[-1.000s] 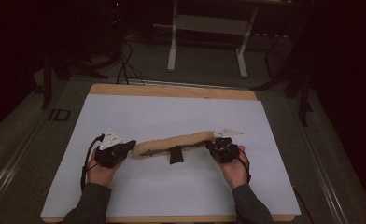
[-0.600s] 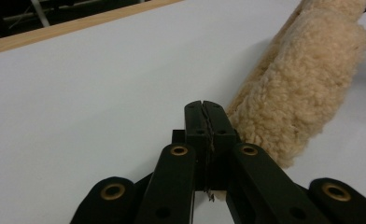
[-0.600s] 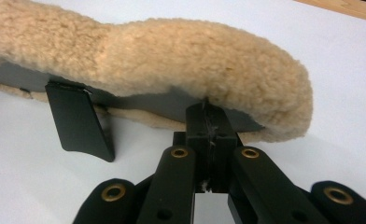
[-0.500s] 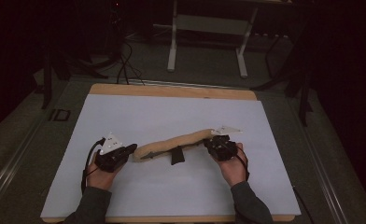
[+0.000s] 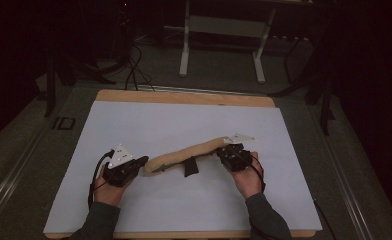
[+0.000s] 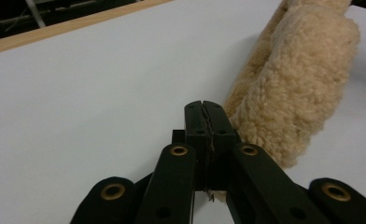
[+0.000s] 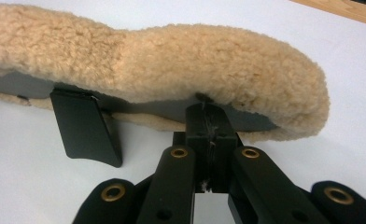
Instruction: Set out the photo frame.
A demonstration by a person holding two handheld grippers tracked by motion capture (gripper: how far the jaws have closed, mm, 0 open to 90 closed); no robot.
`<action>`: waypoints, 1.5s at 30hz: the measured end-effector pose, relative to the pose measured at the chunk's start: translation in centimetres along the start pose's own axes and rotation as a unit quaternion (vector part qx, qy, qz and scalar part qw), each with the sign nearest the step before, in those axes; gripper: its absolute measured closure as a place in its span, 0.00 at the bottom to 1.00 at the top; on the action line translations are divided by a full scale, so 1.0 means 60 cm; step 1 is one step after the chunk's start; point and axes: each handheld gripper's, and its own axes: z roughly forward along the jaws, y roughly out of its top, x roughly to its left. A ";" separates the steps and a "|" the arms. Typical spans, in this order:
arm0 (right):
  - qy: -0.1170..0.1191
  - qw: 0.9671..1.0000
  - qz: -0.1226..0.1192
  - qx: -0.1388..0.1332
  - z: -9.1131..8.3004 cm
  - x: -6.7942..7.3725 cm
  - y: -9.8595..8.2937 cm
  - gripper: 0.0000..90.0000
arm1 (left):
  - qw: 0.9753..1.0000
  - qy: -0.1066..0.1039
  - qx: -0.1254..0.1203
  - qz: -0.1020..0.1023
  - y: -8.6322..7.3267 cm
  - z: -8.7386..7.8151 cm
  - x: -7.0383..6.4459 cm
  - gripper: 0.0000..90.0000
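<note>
The bench (image 5: 134,130), covered by a white sheet, carries one long fleece pad (image 5: 194,152) with a dark backing, lying slantwise in the near half of the sheet. A short black strap (image 5: 191,167) hangs from the pad's underside near its middle.

The right hand-held gripper (image 5: 223,153) sits at the pad's far-right end; in the right gripper view its jaws are pressed together on the thin edge of the pad (image 7: 172,65), where the dark backing meets the fleece, with the strap (image 7: 85,133) off to one side. The left hand-held gripper (image 5: 143,161) is at the pad's near-left end. In the left gripper view its jaws are together, tips just beside the pad (image 6: 293,88); whether any of it is pinched between them I cannot tell.

I judge the work to be at an early stage: both ends are taken up or nearly so, and the pad is drawn out long, not yet folded, turned or moved elsewhere.
</note>
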 end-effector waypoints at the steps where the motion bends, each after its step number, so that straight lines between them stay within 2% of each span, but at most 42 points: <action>1: -0.001 1.000 0.000 0.000 0.000 0.000 0.001 1.00 | 1.000 0.000 0.000 0.000 0.000 0.000 0.000 1.00; 19: 0.005 1.000 0.007 0.003 0.004 -0.004 0.009 0.99 | 1.000 -0.011 0.001 0.015 -0.001 -0.004 -0.020 1.00; 26: 0.010 1.000 0.015 0.003 0.008 -0.005 0.013 0.99 | 1.000 -0.025 -0.003 0.018 -0.001 -0.003 -0.031 1.00; 34: 0.011 1.000 0.011 0.007 0.013 -0.001 0.020 0.99 | 0.999 -0.045 -0.001 0.024 0.001 0.001 -0.040 1.00; 45: 0.013 1.000 0.010 0.006 0.011 0.002 0.028 0.99 | 0.998 -0.060 0.004 0.034 0.003 0.007 -0.052 1.00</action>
